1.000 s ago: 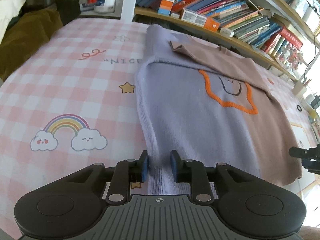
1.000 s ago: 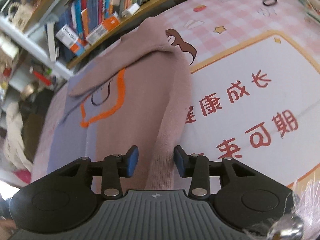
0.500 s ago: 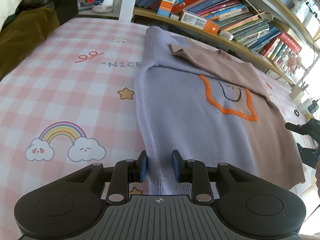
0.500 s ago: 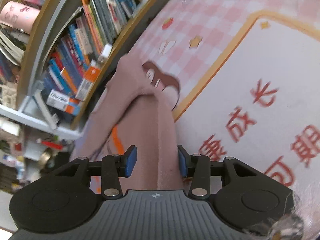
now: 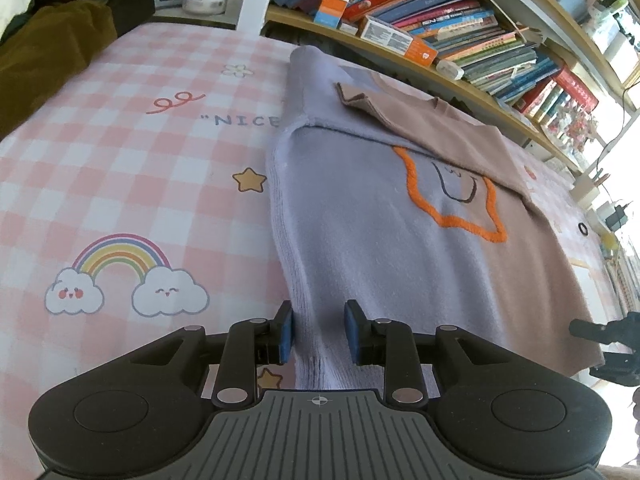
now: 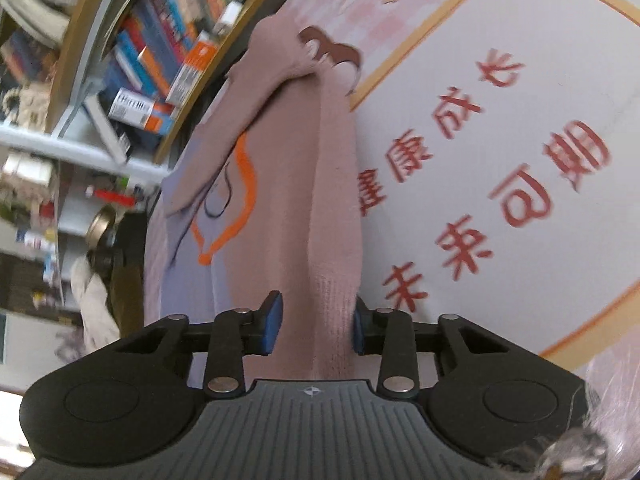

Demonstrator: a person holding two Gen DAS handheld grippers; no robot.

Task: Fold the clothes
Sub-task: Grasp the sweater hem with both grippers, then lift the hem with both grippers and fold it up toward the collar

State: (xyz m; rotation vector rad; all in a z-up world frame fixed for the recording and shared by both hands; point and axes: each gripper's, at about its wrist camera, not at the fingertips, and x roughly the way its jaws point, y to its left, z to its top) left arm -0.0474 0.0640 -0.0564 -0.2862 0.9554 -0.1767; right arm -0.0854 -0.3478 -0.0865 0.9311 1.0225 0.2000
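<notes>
A sweater, lavender on the left half and dusty pink on the right with an orange outline motif, lies flat on a pink checked cloth, sleeves folded in. My left gripper straddles the lavender hem corner, with the fabric between its blue pads. My right gripper straddles the pink hem edge, with cloth between its pads. The right gripper also shows at the right edge of the left wrist view.
A bookshelf packed with books runs along the far side of the table. Brown and white clothes are piled at the far left. A white mat with red characters lies right of the sweater. A small black ring lies at the far right.
Both grippers have stayed at the hem with cloth between the pads. The right wrist view has swung and tilted; the hem looks slightly raised.
</notes>
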